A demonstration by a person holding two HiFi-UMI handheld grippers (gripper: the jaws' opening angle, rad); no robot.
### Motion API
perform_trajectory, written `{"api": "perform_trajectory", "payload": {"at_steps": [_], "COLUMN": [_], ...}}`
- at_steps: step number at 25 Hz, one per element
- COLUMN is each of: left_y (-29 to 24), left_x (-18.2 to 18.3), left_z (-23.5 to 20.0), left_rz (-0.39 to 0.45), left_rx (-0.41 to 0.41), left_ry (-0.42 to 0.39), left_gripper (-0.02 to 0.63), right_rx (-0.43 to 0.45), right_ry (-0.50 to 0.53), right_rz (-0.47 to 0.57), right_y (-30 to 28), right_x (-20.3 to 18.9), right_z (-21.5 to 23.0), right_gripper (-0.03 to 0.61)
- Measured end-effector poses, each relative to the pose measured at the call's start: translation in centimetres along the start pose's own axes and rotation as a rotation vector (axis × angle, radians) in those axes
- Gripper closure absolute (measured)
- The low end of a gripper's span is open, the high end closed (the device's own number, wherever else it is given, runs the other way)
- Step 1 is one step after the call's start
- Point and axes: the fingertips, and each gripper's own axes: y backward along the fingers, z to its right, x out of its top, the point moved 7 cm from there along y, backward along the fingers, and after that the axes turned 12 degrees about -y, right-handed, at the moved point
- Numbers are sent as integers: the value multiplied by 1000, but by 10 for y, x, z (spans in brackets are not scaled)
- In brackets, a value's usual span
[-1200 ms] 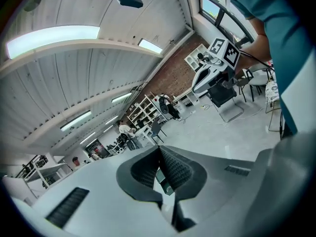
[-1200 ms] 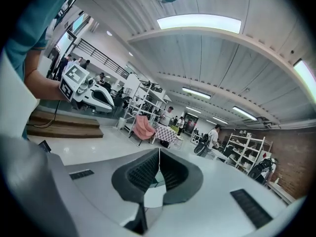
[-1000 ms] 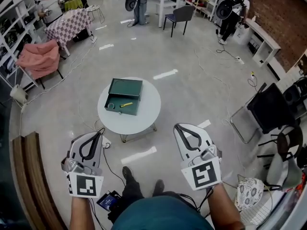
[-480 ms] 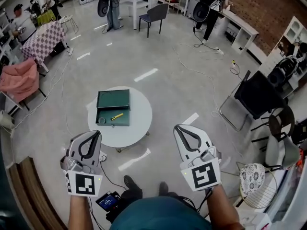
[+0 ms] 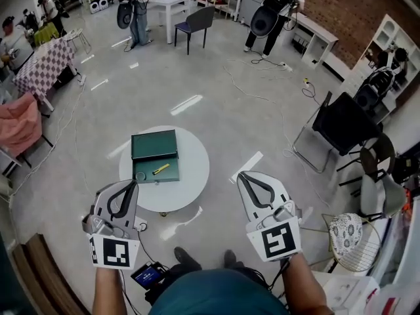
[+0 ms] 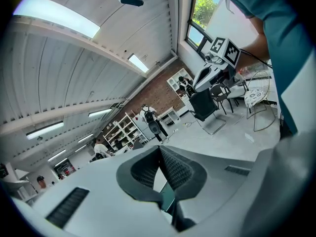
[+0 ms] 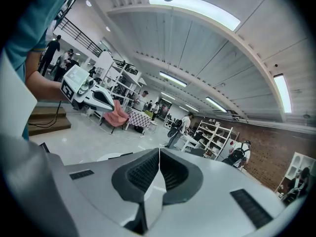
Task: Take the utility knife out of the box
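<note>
An open dark-green box (image 5: 155,156) lies on a round white table (image 5: 190,176) ahead of me in the head view. Inside it lies a yellow utility knife (image 5: 161,169), beside a small round thing at the box's near-left corner. My left gripper (image 5: 129,185) hangs in front of the table's near-left edge, jaws shut and empty. My right gripper (image 5: 241,176) is to the right of the table, also shut with nothing between the jaws. In the gripper views the jaw tips meet: left gripper (image 6: 159,148), right gripper (image 7: 159,151).
A black folding chair (image 5: 335,126) stands at the right and a white wire basket (image 5: 351,241) at the lower right. A pink-draped chair (image 5: 16,126) is at the far left. Cables run across the grey floor. People with backpacks stand near shelves and tables at the back.
The table and box have slid leftward and down in the head view as I moved across the room. Both grippers keep their spots in the picture and stay shut.
</note>
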Motion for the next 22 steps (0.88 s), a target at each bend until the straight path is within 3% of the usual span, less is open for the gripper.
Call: {"api": "perform_trajectory", "payload": {"at_steps": [6, 10, 13, 19, 22], "left_y": [10, 8, -6, -18, -25], "left_x": [-33, -66, -76, -146, -155], "left_z": [-35, -31, -41, -64, -82], "left_rz": [37, 37, 24, -88, -142], "left_rx": [-14, -9, -3, 57, 85], "left_ry": [-1, 34, 42, 74, 103], "left_gripper": [595, 595, 595, 595, 595], "right_rx": [-39, -38, -25, 94, 158], "right_ry": [15, 29, 31, 53, 50], "right_rz": [-12, -23, -19, 25, 41], "right_y": [-20, -45, -69, -171, -211], "right_x": [36, 30, 33, 40, 51], "right_z": [-25, -39, -25, -33, -23], "right_gripper": [540, 540, 540, 540, 540]}}
